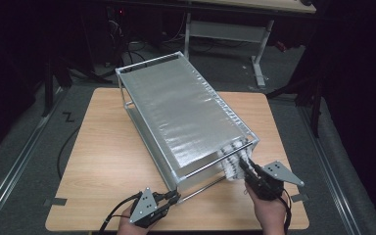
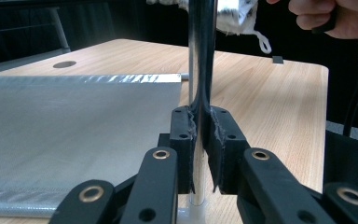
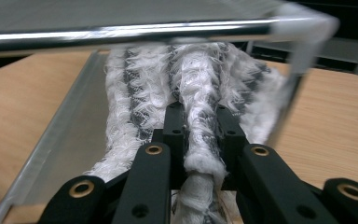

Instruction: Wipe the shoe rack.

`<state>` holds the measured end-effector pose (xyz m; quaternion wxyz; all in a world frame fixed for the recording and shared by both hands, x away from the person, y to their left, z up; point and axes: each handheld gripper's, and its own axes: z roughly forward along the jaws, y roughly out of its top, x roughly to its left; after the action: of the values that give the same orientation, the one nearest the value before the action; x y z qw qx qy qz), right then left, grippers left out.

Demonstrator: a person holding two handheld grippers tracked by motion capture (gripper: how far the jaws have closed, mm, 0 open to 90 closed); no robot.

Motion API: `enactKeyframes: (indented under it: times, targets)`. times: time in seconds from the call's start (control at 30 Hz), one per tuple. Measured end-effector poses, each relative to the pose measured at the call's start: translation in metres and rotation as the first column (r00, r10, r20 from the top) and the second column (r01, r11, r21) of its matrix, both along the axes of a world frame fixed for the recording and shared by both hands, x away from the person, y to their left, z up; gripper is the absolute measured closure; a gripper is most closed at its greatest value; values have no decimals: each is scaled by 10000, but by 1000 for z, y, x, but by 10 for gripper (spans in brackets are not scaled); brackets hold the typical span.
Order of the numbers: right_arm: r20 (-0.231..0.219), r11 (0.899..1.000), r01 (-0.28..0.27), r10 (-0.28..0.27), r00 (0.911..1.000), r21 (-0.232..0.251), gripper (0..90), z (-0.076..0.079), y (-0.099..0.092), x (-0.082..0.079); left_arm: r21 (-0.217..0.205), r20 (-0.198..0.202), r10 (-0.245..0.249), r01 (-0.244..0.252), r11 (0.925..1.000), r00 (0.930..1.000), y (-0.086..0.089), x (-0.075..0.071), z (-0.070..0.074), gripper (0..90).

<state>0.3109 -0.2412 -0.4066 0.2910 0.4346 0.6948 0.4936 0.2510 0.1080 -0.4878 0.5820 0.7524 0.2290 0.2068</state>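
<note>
from high up, a silver wire rack (image 1: 176, 112) with a shiny cover stood on the wooden table (image 1: 103, 161). the left gripper (image 1: 174, 197) was at the rack's near left corner, and the right gripper (image 1: 242, 166) was at its near right end, by a fluffy white and grey towel (image 1: 231, 159).

the left gripper view showed up close what the high view could not: the left gripper (image 2: 200, 140) was clenched on a shiny upright metal pole (image 2: 201, 56) of the rack, with the grey cover (image 2: 74, 126) lying to its left.

the right gripper view showed the right gripper (image 3: 200, 140) pinched tight on one fold of the towel (image 3: 200, 93), under the rack's top bar (image 3: 121, 32).

i could not read any words or labels anywhere.
</note>
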Motion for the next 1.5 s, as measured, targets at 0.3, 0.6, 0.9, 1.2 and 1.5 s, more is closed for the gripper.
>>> enactKeyframes:
  times: [0.3,0.6,0.9,1.2,1.5]
  targets:
    - [274,9965,832,-835,9961,94,785,8,-20,4,48,40,14,-14,10000,10000,1,-1,0,806]
    - [605,9982,562,-573,9965,195,785,16,-17,0,65,43,-15,15,10000,10000,1,-1,0,806]
    - [758,9998,-178,178,9970,-8,785,20,1,-13,66,46,-58,58,10000,10000,1,0,0,806]
    - [1008,9916,-1268,1287,9865,-256,785,27,30,-33,93,38,-48,48,9999,10000,1,0,1,805]
    - [1006,9671,-2516,2541,9619,-376,787,26,62,-47,85,32,-40,40,10000,10000,0,0,1,805]
